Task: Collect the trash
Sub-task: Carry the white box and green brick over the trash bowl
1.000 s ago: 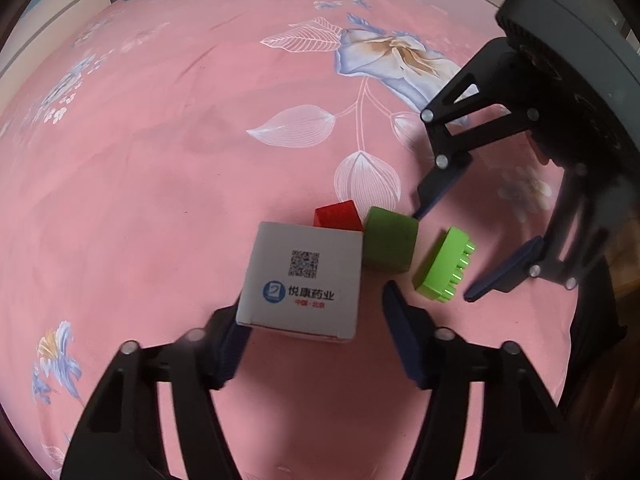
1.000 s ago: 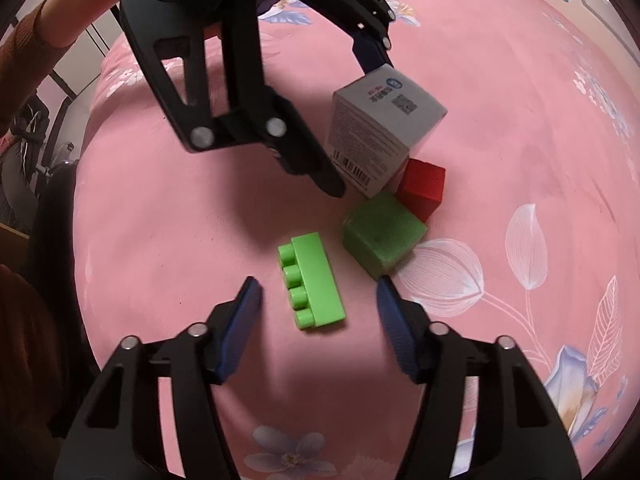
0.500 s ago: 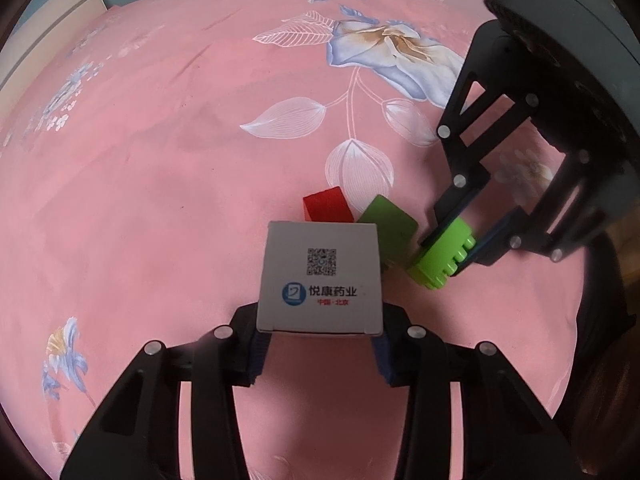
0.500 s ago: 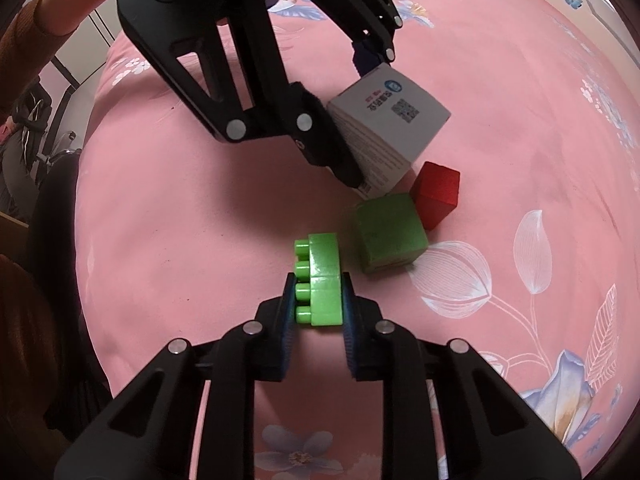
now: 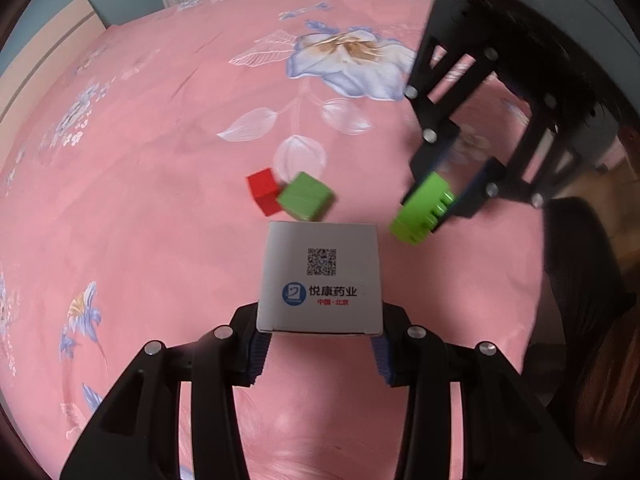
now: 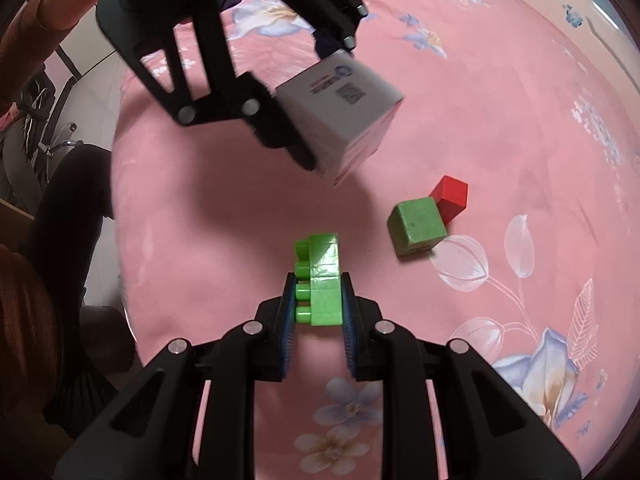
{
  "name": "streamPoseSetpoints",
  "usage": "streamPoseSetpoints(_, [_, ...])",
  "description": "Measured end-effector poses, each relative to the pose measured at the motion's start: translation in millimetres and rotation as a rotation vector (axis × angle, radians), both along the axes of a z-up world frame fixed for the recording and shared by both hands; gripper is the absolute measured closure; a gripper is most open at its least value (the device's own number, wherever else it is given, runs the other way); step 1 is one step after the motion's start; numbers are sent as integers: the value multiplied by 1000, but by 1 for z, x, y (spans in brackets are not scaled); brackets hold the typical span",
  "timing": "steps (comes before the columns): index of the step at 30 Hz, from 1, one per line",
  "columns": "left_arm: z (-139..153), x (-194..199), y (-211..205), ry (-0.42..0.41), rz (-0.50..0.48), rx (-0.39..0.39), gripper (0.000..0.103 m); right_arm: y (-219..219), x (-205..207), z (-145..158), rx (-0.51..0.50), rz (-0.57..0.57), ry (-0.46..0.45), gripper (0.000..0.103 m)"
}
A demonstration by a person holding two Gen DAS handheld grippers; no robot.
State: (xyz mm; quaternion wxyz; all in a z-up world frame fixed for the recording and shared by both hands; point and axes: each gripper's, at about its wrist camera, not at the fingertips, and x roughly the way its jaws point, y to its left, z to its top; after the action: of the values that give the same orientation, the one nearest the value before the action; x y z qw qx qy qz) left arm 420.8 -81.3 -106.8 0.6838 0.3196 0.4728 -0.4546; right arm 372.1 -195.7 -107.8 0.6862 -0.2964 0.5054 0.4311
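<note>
My left gripper is shut on a white medicine box with a QR code and holds it above the pink flowered bedsheet; the box also shows in the right wrist view. My right gripper is shut on a bright green toy brick, lifted off the sheet; the brick also shows in the left wrist view. A green cube and a red cube lie touching on the sheet, beyond the box; they also show in the right wrist view, green and red.
The pink bedsheet covers the whole surface. A beige headboard or panel stands at the far left. The bed's edge and floor with chair legs lie left in the right wrist view. The person's arm is at upper left.
Both grippers closed, the left on the box and the right on the green brick, and lifted them off the sheet. The two cubes stayed put.
</note>
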Motion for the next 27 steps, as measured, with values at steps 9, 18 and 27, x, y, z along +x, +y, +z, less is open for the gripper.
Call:
streamPoseSetpoints(9, [25,-62,-2,-30,-24,2,58,-4,-29,25,-8,6,-37,81])
streamPoseSetpoints(18, [40,-120,3,-51,-39,3,58,6,-75,32,-2,30,-80,81])
streamPoseSetpoints(27, [40,-174,2,-59,-77,19,58,21,-146,38,-2,64,-105,81])
